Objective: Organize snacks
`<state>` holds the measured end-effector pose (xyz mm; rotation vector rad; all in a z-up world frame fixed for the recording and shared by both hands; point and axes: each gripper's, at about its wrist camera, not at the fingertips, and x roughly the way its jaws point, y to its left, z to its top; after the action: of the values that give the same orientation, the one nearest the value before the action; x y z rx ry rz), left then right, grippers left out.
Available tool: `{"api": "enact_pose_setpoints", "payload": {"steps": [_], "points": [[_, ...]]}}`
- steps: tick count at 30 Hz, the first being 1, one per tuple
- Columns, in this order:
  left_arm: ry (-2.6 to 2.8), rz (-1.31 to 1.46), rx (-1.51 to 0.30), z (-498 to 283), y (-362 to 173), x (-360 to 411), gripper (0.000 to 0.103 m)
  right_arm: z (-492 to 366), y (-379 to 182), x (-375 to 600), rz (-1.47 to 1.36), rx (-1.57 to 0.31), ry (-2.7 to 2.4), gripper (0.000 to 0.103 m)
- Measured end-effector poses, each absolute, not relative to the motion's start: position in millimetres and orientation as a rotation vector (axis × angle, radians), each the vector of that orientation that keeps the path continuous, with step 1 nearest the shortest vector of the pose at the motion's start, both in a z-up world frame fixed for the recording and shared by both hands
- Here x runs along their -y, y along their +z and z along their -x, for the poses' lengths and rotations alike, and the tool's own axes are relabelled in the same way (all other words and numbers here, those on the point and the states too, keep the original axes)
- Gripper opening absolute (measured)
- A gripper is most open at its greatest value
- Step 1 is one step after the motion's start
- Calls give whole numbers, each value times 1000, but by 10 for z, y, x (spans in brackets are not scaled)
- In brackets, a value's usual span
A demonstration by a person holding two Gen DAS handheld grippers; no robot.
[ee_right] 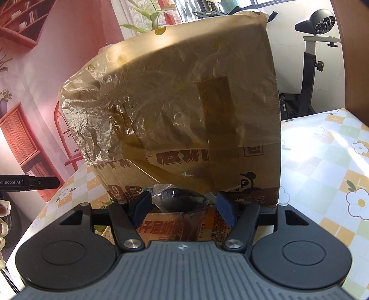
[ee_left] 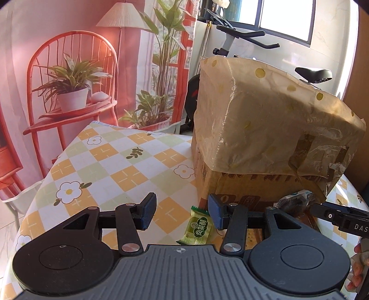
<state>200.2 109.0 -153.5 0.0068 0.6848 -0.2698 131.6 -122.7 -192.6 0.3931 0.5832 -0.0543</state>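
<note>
Right gripper [ee_right: 183, 208] fingers parted around dark snack [ee_right: 177, 199].

exercise bike [ee_left: 242, 41], checked tablecloth [ee_left: 110, 161], printed backdrop [ee_left: 69, 69]

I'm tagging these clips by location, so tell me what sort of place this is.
Most likely a room in a home, not a lab or shop. An exercise bike stands by a sunlit window, and the table wears a flower-patterned cloth with a taped cardboard box on it. The pink furniture scene behind looks like a printed backdrop.
</note>
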Motion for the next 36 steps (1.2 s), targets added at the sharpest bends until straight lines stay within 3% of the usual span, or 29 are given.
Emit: {"api": "enact_pose_setpoints", "payload": {"steps": [2, 12, 16, 17, 21, 36], "points": [[-276, -6, -690, -2028, -1563, -1075, 52, -1401, -1951, 1224, -401, -604, -53, 78], [-310, 12, -749, -2140, -1729, -988, 52, -1844, -2037, 1094, -336, -736, -94, 82], [-341, 10, -781, -2176, -1813, -913, 51, -1826, -2055, 1153, -360, -723, -84, 76], [-348, 7, -787, -2180, -1830, -892, 51, -1801, -2057, 1181, -366, -717, -75, 62], [-385, -11, -824, -2200, -1952, -751, 51, -1688, -2020, 1268, -383, -679, -45, 49], [-535, -340, -701, -2134, -2051, -247, 51, -1358, -1848, 1473, -431, -614, -24, 45]]}}
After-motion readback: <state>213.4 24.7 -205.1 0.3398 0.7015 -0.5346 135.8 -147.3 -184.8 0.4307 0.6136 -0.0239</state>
